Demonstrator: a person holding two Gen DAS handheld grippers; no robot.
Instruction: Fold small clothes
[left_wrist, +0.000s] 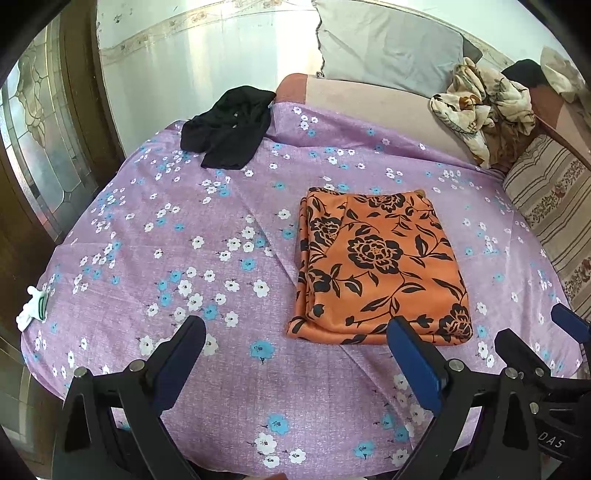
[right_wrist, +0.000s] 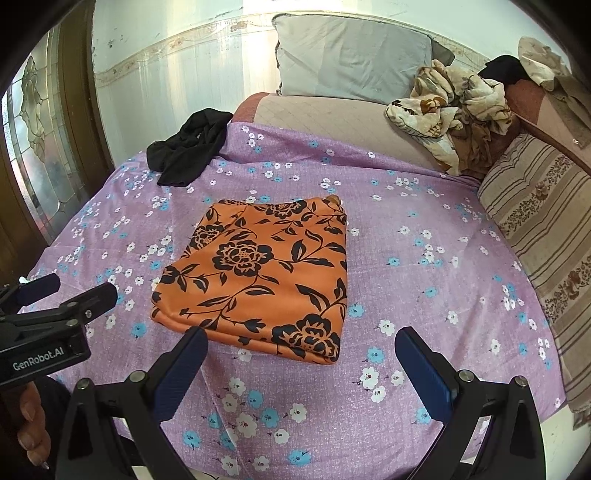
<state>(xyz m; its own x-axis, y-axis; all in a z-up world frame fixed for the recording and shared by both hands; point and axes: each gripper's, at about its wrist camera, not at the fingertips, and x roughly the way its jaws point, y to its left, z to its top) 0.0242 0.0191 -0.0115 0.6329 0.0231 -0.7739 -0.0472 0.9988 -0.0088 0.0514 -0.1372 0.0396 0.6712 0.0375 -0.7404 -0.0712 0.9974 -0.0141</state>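
Observation:
An orange cloth with black flowers (left_wrist: 380, 266) lies folded into a flat rectangle on the purple flowered sheet (left_wrist: 221, 229); it also shows in the right wrist view (right_wrist: 258, 273). My left gripper (left_wrist: 295, 328) is open and empty, just short of the cloth's near edge. My right gripper (right_wrist: 301, 339) is open and empty, at the cloth's near right corner. The left gripper (right_wrist: 70, 288) also shows at the left of the right wrist view. A crumpled black garment (left_wrist: 229, 125) lies at the sheet's far left (right_wrist: 188, 147).
A grey pillow (right_wrist: 351, 55) leans on the far wall. A crumpled cream floral cloth (right_wrist: 450, 107) and a striped cushion (right_wrist: 546, 229) lie at the right. A small white sock (left_wrist: 33, 308) sits at the sheet's left edge. A wooden glass door (left_wrist: 37, 129) stands left.

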